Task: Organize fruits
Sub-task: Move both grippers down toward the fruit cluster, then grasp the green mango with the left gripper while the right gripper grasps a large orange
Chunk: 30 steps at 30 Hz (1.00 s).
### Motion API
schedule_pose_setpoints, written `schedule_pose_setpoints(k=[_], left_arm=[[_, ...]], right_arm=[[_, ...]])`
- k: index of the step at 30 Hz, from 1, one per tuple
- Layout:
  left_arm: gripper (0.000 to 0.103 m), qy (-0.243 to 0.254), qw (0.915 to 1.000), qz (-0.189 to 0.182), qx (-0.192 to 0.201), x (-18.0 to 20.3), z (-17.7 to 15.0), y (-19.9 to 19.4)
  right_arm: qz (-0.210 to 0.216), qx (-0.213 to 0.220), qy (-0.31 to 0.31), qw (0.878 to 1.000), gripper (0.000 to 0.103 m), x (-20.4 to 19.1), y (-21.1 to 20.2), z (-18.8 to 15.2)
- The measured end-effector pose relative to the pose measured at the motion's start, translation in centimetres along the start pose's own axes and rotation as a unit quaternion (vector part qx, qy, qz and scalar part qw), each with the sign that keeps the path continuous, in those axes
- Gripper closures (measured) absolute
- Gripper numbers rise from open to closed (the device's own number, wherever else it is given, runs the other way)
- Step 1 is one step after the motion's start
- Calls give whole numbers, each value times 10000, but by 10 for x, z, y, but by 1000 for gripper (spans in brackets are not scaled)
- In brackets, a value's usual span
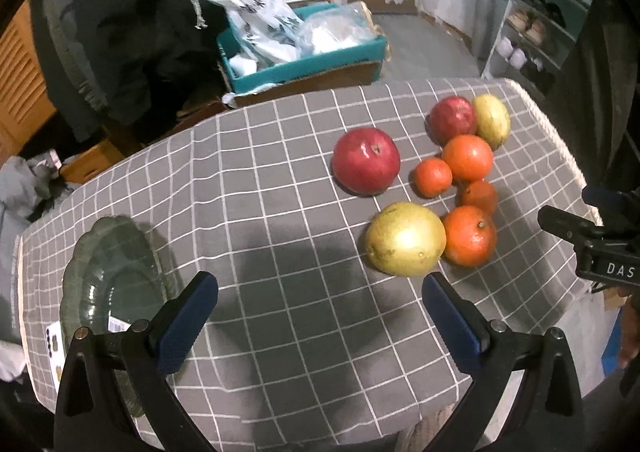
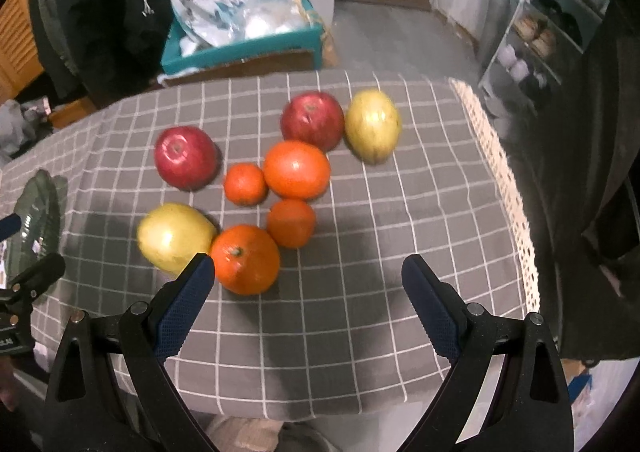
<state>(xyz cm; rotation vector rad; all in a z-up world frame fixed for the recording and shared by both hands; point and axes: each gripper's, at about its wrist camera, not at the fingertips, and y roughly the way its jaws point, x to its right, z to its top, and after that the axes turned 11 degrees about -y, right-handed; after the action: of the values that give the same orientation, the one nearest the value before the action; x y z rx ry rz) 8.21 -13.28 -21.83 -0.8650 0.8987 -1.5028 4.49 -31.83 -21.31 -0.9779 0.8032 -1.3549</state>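
Note:
Fruit lies in a loose cluster on the grey checked cloth (image 1: 280, 236): two red apples (image 1: 366, 161) (image 2: 186, 163), two yellow-green pears (image 1: 405, 239) (image 2: 373, 126) and several oranges (image 1: 469, 235) (image 2: 245, 258). A green glass plate (image 1: 116, 276) (image 2: 38, 212) sits at the table's left end with no fruit on it. My left gripper (image 1: 320, 292) is open above bare cloth, the near pear just beyond its right finger. My right gripper (image 2: 306, 276) is open too, with the near orange beside its left fingertip. Neither holds anything.
Behind the table stand a teal crate (image 1: 296, 68) with plastic bags, dark hanging clothes and a white shoe rack (image 1: 532, 32) at the right. The cloth's lace edge (image 2: 508, 188) marks the table's right side. The right gripper's body (image 1: 592, 240) shows at the left view's edge.

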Motion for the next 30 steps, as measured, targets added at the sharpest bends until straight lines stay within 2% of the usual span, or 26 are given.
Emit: schedule_pose_setpoints(k=[7, 12, 18, 24, 30], left_arm=[[0, 215, 9993, -123, -279, 18, -2, 31], [0, 481, 9979, -139, -413, 34, -2, 54], [0, 535, 9957, -291, -691, 47, -1, 81], [0, 824, 9929, -294, -809, 64, -3, 98], [2, 903, 9911, -353, -916, 72, 0, 111]], right_arm=[[22, -290, 50, 9996, 10, 2, 19, -7], [40, -318, 120, 9994, 10, 7, 22, -7], [72, -352, 186, 9992, 10, 11, 27, -7], [114, -381, 266, 9989, 10, 16, 31, -8], [157, -435, 303, 9985, 10, 19, 37, -9]])
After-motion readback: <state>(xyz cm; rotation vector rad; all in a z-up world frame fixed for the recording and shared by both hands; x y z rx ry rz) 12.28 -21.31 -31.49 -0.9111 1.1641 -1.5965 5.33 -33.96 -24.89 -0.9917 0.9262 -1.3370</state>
